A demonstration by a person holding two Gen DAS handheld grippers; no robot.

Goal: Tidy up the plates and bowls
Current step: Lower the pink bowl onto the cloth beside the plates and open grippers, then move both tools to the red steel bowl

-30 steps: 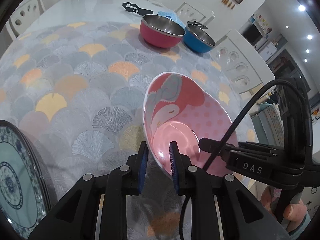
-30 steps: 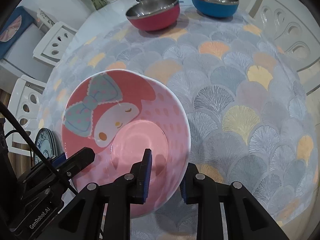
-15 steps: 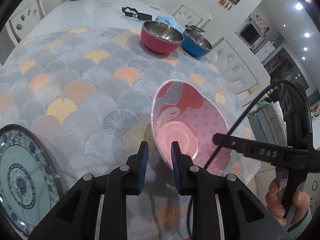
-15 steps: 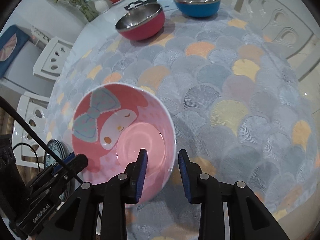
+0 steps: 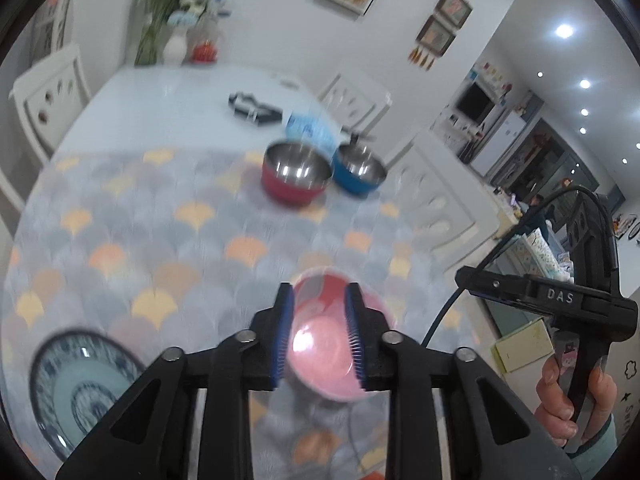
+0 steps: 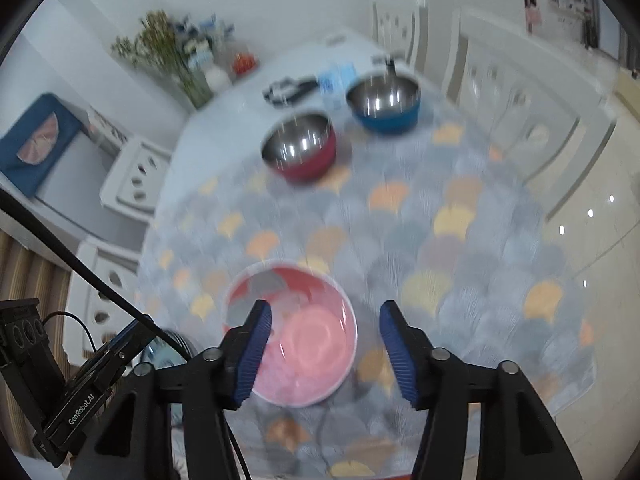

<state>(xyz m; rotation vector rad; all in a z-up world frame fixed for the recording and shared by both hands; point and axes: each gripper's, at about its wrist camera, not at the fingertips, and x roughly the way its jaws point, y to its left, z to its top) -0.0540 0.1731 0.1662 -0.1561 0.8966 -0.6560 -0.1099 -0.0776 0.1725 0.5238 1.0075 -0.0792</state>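
Your worktop [image 6: 460, 248], under its fan-patterned cloth, carries a red steel bowl [image 6: 299, 148] beside a blue one [image 6: 385, 101] at the far end and the pink bowl [image 6: 296, 336] near you. Both tools have just been opening: your left tool [image 5: 319, 332] and right tool [image 6: 325, 346] stand apart above the pink bowl, gripping nothing. The patterned plate [image 5: 80, 384] lies left of it.

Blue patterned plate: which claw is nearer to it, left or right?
Left. The left claw is above the pink bowl, just right of the plate; the right claw is farther right.
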